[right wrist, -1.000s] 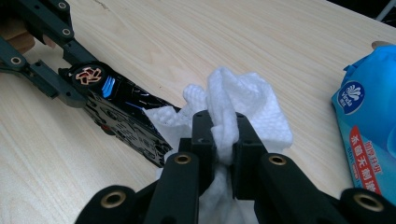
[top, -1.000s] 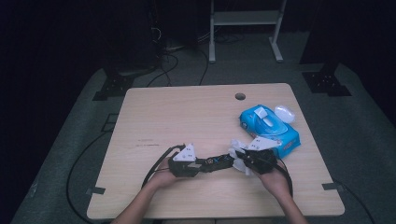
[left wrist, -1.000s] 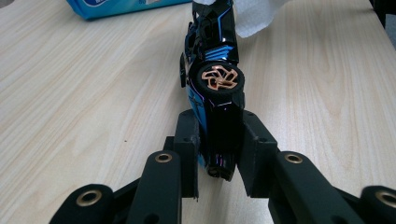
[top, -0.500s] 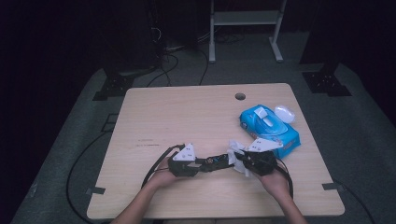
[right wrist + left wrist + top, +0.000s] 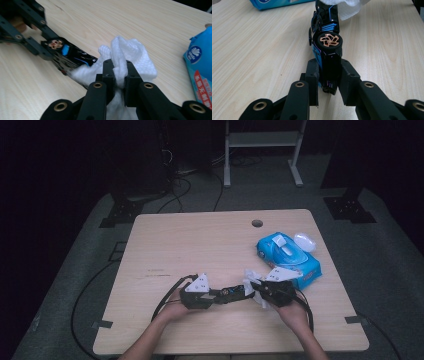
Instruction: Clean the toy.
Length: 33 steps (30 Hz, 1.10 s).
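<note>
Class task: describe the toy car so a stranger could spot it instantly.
On the wooden table, look near the front edge, between the person's two tongs. The toy car lies there on its side, clamped by the left tongs: black with blue stripes and a copper wheel.

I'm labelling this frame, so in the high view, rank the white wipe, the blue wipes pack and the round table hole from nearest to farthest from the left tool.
1. White wipe, just right of the left tool, past the toy car it clamps.
2. Blue wipes pack, farther right and back.
3. Table hole, near the far edge.
</note>
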Available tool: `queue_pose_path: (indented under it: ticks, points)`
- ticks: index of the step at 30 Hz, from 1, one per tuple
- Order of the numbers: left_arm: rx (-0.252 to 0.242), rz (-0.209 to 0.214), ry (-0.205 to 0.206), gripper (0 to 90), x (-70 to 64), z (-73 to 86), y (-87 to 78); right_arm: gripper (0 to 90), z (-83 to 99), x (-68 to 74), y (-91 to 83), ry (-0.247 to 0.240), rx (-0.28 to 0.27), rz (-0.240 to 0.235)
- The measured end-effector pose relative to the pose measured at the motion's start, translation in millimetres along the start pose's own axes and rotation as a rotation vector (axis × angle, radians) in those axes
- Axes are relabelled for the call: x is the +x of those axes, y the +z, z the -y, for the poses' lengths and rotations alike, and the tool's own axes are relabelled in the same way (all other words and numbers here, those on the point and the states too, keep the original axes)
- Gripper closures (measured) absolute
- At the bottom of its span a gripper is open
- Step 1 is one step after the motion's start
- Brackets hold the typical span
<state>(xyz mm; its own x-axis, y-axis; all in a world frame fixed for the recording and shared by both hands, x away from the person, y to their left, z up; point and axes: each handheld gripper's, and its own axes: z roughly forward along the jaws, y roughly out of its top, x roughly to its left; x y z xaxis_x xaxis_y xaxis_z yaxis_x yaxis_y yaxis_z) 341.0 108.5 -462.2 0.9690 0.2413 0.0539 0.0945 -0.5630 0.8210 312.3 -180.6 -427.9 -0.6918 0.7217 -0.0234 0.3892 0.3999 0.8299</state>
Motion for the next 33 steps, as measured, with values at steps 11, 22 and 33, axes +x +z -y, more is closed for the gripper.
queue_pose_path:
  ticks: [11, 22, 33]
  points:
    - [0.000, 0.000, 0.001, 71.9, 0.5, -0.2, -0.2, 81.7, -1.1, 0.9, 0.5, -0.008, 0.016, 0.007]
    - [0.004, -0.005, 0.006, 72.2, -0.8, -1.8, 0.8, 81.7, -14.1, 28.7, 21.4, -0.020, -0.009, -0.099]
    - [-0.006, -0.011, 0.004, 72.8, 0.1, 0.2, -2.7, 81.7, -21.1, 35.3, 32.8, -0.032, -0.014, -0.102]
